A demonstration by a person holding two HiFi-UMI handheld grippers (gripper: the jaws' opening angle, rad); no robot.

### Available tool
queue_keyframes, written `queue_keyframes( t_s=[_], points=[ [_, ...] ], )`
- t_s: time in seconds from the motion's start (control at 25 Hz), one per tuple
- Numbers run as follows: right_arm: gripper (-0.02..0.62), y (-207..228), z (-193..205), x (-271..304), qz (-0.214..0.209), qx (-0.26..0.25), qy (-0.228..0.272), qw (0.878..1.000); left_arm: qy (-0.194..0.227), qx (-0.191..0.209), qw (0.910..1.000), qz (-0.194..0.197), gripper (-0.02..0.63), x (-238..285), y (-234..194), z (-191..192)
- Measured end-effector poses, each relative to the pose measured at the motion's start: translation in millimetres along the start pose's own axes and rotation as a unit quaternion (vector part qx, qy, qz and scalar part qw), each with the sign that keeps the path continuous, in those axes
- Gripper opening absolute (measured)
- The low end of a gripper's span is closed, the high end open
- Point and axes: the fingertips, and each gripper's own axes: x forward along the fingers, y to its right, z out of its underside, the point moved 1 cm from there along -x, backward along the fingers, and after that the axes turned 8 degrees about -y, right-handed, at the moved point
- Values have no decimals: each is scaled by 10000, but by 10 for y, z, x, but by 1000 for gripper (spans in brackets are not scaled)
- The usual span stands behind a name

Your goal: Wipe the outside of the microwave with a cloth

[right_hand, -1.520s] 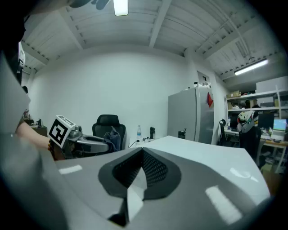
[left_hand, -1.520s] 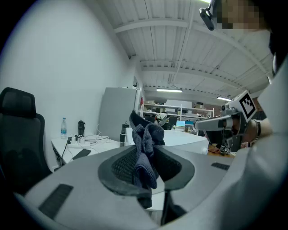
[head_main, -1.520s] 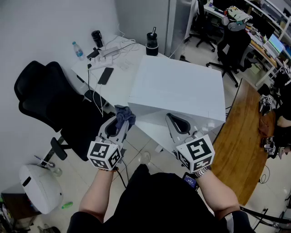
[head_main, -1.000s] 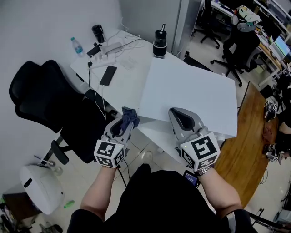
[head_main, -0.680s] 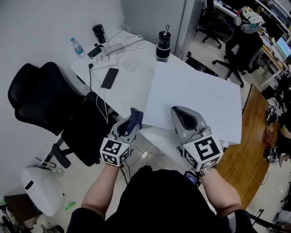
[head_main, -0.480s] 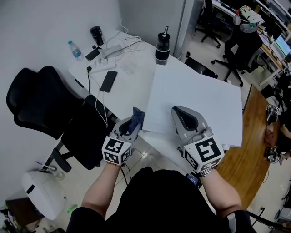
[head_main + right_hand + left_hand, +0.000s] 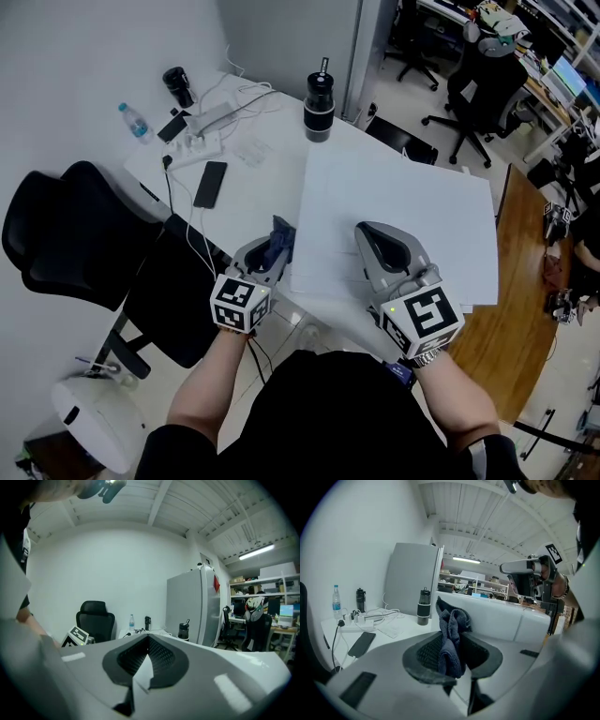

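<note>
Left tongs [image 7: 273, 246] were pinching a dark blue cloth [image 7: 280, 234]; a bunched wad stuck up from between the jaws, with a tail hanging down on the near side. Right tongs [image 7: 364, 231] were pressed together with nothing in them.

Key relation: the microwave [image 7: 412, 197], a big white box on the white surface [image 7: 262, 178], lay just right of and slightly beyond the cloth. In the head view the cloth sat at the box's near-left edge, by the corner. The left gripper view showed the white box wall right behind the cloth, running away to the right. Contact between cloth and wall couldn't be told; very close at least.

The long side of the box ran left to right across the front of the person, so a wipe stroke would likely go rightward along it, or far along the left side wall.

The left hand was clearly the working one, since it had the cloth and was nearest the left wall. Right tongs hovered over the near part of the box top, near its front edge, probably placed to steady it; touching not clear.

A phone [image 7: 208, 184] and a dark flask [image 7: 319, 101] sat on the surface to the far left, well apart from the cloth.
</note>
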Motion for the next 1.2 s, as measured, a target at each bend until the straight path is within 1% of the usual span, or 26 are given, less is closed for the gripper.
queue_keyframes(
  t_s=[0.56,1.2],
  points=[
    [2,269,61,75,383,119,-156,9991,-71,14,9999,132,107,467,-283,-160],
    [2,539,86,87,715,227,-204,9970,-335,130,9993,43,107,970,-584,-322]
  ],
)
